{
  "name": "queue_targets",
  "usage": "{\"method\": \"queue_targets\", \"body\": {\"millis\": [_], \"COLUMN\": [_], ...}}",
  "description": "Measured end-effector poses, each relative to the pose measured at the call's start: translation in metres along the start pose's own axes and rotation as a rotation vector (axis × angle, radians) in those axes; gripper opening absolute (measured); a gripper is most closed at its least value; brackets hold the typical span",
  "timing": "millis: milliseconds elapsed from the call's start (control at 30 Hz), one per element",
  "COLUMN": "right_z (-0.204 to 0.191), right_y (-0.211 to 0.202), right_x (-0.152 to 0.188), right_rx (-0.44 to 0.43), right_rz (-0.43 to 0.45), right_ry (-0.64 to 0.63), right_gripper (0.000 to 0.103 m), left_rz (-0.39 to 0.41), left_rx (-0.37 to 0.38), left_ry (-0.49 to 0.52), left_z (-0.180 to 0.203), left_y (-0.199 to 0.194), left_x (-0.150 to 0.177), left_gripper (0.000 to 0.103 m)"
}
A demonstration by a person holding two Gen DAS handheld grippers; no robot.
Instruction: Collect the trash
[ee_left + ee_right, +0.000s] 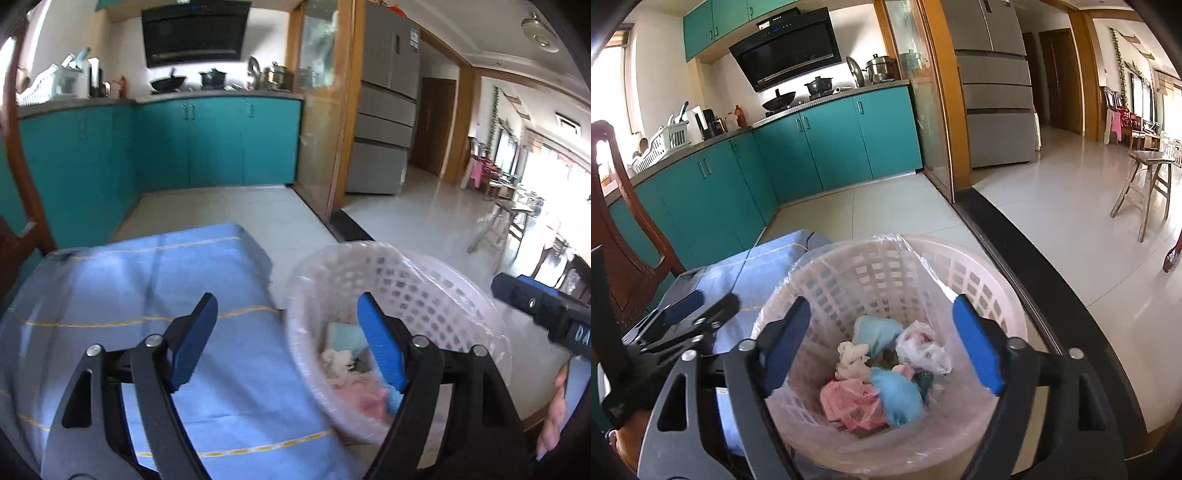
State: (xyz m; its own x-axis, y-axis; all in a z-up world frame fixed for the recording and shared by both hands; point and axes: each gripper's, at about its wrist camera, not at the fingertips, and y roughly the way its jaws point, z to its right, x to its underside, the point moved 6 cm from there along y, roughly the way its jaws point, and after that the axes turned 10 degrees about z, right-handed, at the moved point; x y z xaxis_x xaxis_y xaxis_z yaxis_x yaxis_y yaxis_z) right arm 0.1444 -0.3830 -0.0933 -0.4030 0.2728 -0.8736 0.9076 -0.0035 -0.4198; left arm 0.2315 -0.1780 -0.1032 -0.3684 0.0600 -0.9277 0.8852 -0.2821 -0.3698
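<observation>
On the blue yellow-striped cloth-covered surface (155, 280) stands, mouth up, a pink lattice plastic basket lined with a clear bag (979, 266), holding crumpled pink, blue and white trash wads (882, 373), above which the left tongs (286, 343) and right tongs (881, 339) both gape wide, empty.

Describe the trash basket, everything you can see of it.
The trash basket is a round, pale pink plastic bin with lattice walls, lined with a thin clear plastic bag folded over its rim. It stands upright beside a surface covered in light blue cloth, its rim apparently against the cloth. Inside lies crumpled trash: blue, pink and white wads and a white plastic bag. The right gripper hangs open over its mouth, holding nothing and touching nothing.
</observation>
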Motion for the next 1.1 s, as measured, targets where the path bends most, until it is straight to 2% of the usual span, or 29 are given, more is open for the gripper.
{"method": "queue_targets", "body": {"millis": [133,167,233,267,433,600,833,1100], "right_z": [-0.016,-0.023,-0.039,-0.049,-0.088,-0.114,-0.123,-0.126], "right_y": [-0.021,-0.032,-0.058,-0.076,-0.125,-0.158,-0.185,-0.203], "right_x": [-0.010,-0.010,-0.004,0.005,0.034,0.028,0.016,0.015], "right_rx": [0.008,0.014,0.049,0.069,0.058,0.089,0.098,0.085], "right_rz": [0.095,0.131,0.210,0.249,0.270,0.308,0.314,0.317], "right_ry": [-0.056,-0.090,-0.161,-0.190,-0.252,-0.350,-0.330,-0.304], "right_gripper": [0.084,0.090,0.100,0.100,0.100,0.100,0.100,0.100], "left_rz": [0.078,0.091,0.116,0.123,0.137,0.168,0.213,0.218], "left_rx": [-0.108,-0.153,-0.236,-0.252,-0.306,-0.337,-0.342,-0.372], "left_ry": [0.104,0.126,0.140,0.130,0.088,0.091,0.059,0.038], "left_z": [-0.017,-0.023,-0.037,-0.042,-0.062,-0.069,-0.076,-0.080], "left_y": [-0.046,-0.060,-0.098,-0.113,-0.183,-0.232,-0.273,-0.291], "left_x": [-0.010,-0.012,-0.013,-0.013,-0.008,-0.012,-0.022,-0.022], "left_gripper": [0.096,0.100,0.100,0.100,0.100,0.100,0.100,0.100]}}
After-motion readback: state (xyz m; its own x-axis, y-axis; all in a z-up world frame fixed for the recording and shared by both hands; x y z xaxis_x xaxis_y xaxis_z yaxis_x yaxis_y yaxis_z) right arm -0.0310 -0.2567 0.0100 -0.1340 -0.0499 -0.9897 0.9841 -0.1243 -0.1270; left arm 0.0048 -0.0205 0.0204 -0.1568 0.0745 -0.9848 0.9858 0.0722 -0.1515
